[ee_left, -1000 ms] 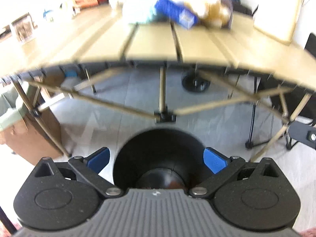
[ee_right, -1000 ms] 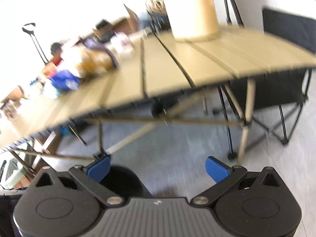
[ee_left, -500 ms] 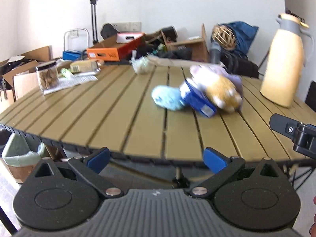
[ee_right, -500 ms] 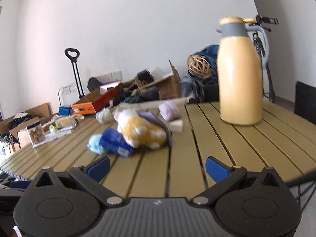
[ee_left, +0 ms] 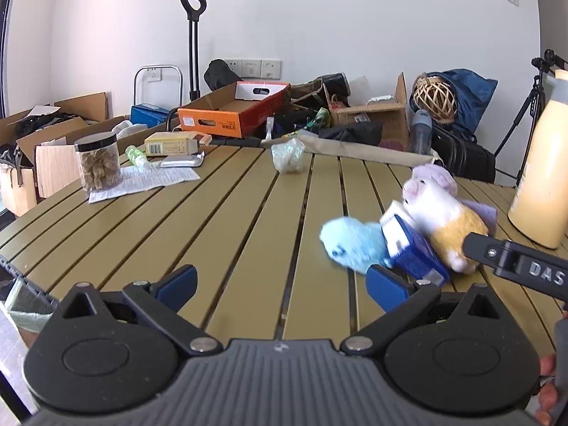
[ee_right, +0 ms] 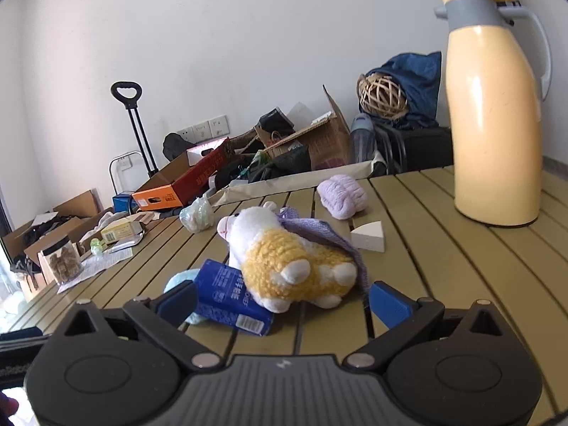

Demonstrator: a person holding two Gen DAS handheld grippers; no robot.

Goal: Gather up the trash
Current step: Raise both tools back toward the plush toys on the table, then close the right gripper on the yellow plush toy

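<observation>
Both claws have risen from below the slatted olive-tan desk to just above its near edge. Left claw and right claw gape wide, empty. At lower centre of the right view lies a blue milk carton, touching a white-and-yellow plush toy; further back, a crumpled clear plastic bag.

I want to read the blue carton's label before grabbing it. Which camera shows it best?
The right wrist view: the blue carton lies near, sharp, its printed side facing the camera, partly under the plush toy. The left wrist view shows it blurred and end-on.
</observation>
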